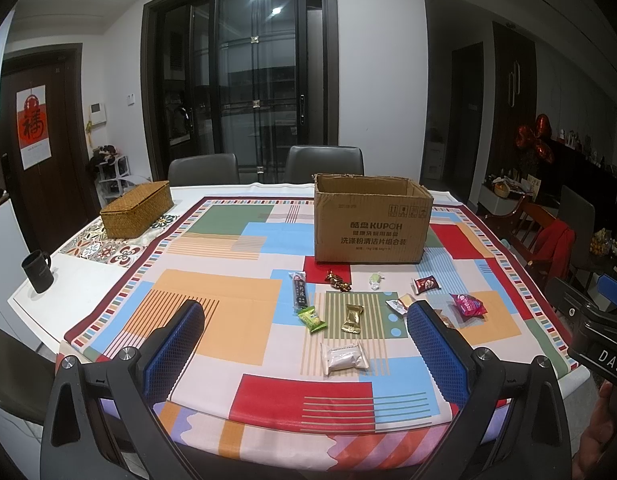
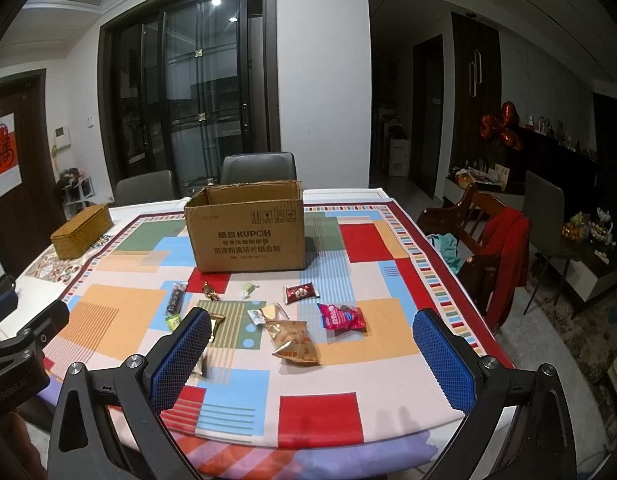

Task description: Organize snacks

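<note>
Above the tablecloth (image 1: 212,304), both tongs (image 1: 304,340) (image 2: 310,346) gape, empty, before scattered snacks (image 2: 296,340) and cardboard box (image 1: 372,220).

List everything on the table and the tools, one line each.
open brown cardboard box: one, far centre
lidded woven wicker basket: one, tan, far left
black mug: one, left edge
small wrapped snacks: about ten, mixed colours, loose in front of the box, among them a white pouch, a pink packet and a tan crinkled bag
patchwork tablecloth: one, multicolour
left tool: blue pads, open, empty
right tool: blue pads, open, empty
</note>
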A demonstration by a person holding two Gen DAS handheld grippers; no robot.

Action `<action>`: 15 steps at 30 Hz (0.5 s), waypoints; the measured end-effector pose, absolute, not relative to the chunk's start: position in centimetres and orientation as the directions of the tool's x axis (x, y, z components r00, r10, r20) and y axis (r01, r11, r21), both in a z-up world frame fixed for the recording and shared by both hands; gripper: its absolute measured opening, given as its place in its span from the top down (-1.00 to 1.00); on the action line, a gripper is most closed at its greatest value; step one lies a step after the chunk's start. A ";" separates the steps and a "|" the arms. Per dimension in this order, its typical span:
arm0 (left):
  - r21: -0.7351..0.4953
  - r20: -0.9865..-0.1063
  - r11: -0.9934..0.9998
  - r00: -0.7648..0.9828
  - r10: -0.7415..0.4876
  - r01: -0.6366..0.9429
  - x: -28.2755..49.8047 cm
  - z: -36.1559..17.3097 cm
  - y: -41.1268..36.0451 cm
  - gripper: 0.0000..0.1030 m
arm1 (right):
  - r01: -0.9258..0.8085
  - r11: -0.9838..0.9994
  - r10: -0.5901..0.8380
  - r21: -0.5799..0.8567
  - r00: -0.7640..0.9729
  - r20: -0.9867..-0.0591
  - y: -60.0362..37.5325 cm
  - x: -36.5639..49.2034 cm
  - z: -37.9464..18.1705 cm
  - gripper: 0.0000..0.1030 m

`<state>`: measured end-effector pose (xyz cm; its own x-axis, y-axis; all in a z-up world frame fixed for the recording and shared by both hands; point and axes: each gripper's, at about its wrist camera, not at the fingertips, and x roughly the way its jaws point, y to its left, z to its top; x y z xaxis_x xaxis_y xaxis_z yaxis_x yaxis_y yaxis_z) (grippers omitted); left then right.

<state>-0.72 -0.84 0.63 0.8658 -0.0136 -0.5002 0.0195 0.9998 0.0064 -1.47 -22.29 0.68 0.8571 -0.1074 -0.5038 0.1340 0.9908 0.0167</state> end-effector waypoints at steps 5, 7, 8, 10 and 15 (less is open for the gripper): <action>0.007 -0.500 1.000 0.866 -0.013 0.019 -0.8 0.7 -0.9 -1.00 | 0.134 0.991 -0.108 0.016 0.857 -0.503 -22.1 -1.3 0.3 -0.99; 0.008 -0.500 1.000 0.866 -0.013 0.019 -0.7 0.6 -0.9 -1.00 | 0.133 0.991 -0.108 0.015 0.858 -0.503 -22.0 -1.3 0.1 -0.99; 0.008 -0.501 1.000 0.865 -0.012 0.019 -0.7 0.7 -0.9 -1.00 | 0.134 0.991 -0.108 0.016 0.857 -0.503 -22.0 -1.2 0.0 -0.99; 0.008 -0.504 1.000 0.863 -0.012 0.018 -0.7 0.7 -0.9 -1.00 | 0.133 0.991 -0.108 0.015 0.856 -0.506 -21.9 -1.2 -0.2 -0.99; 0.013 -0.524 1.000 0.852 -0.008 0.018 -0.1 0.6 -1.0 -1.00 | 0.129 0.992 -0.105 0.011 0.846 -0.523 -22.6 -1.3 1.1 -0.99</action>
<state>-0.14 -0.96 0.62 0.8516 -0.0081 -0.5242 0.0175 0.9998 0.0130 -1.28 -22.57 1.14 0.8461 -0.1046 -0.5226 0.1292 0.9916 0.0108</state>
